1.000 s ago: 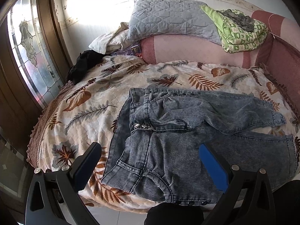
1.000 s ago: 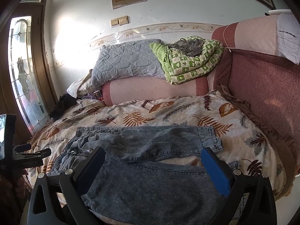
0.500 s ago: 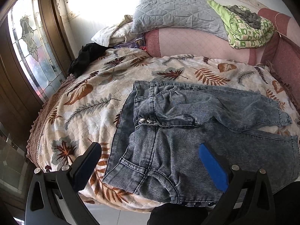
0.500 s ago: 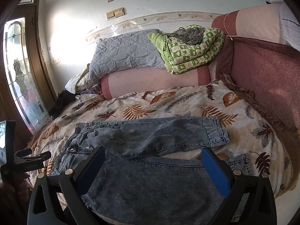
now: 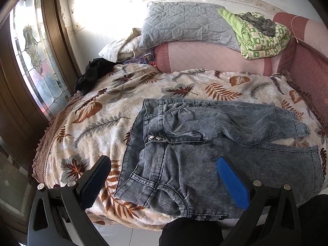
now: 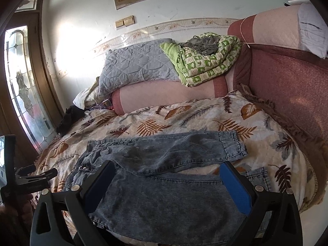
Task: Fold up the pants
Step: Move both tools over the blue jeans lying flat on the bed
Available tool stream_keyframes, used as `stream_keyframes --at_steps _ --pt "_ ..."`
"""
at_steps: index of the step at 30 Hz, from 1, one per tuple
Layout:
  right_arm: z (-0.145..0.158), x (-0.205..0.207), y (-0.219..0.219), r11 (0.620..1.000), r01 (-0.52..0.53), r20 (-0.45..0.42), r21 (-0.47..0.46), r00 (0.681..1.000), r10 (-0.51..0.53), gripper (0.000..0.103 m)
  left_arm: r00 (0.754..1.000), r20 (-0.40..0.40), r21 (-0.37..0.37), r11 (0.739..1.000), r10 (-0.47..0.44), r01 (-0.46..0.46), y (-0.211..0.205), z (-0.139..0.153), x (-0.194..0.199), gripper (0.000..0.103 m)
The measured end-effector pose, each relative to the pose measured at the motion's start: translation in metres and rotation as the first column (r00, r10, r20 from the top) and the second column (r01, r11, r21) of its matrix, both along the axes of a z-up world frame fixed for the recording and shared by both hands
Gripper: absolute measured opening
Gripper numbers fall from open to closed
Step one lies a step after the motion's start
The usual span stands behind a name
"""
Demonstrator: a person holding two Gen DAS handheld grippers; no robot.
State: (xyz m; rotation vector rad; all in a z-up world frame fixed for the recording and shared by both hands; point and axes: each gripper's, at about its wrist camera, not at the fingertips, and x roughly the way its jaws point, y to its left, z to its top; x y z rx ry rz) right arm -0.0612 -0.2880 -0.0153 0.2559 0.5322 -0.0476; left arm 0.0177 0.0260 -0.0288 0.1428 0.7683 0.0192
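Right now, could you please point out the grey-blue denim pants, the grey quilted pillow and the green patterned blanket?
grey-blue denim pants [image 5: 184, 164]: left wrist view, near hip panel.
grey quilted pillow [image 5: 184, 24]: left wrist view, centre.
green patterned blanket [image 6: 207, 65]: right wrist view, folded front.

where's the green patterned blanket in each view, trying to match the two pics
Left wrist: green patterned blanket sits upper right, on the pink bolster, right of the grey pillow.
Right wrist: the blanket sits upper centre, again on the bolster, right of the pillow.
Shared landmark: the grey pillow, left of the blanket in both views, with the jeans spread on the bed below.
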Motion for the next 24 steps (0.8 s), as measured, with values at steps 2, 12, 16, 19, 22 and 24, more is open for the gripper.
stream_keyframes --at_steps 2,12,16,19,22,24 --pt "0.002 -0.004 0.000 1.000 -0.001 0.007 -0.004 1.000 0.001 0.103 1.000 0.007 0.001 1.000 -0.006 0.006 -0.002 0.003 -0.004 0.103" --pt "0.011 -0.028 -0.005 1.000 0.019 0.037 0.001 0.999 -0.019 0.103 0.997 0.046 0.013 0.998 -0.054 0.054 -0.020 0.022 -0.034 0.103" --pt "0.016 -0.042 -0.005 1.000 0.025 0.058 -0.012 0.998 -0.025 0.103 0.995 0.063 0.019 0.997 -0.071 0.070 -0.025 0.030 -0.048 0.103" --pt "0.020 -0.051 -0.006 1.000 0.027 0.071 -0.012 0.997 -0.026 0.103 0.994 0.077 0.025 0.997 -0.081 0.079 -0.027 0.035 -0.056 0.103" --pt "0.024 -0.057 -0.007 0.999 0.031 0.086 -0.014 0.996 -0.029 0.103 0.992 0.089 0.029 0.996 -0.087 0.084 -0.029 0.041 -0.063 0.103" --pt "0.027 -0.061 -0.007 0.999 0.032 0.095 -0.014 0.995 -0.030 0.103 0.992 0.094 0.032 0.996 -0.090 0.088 -0.030 0.044 -0.065 0.103"
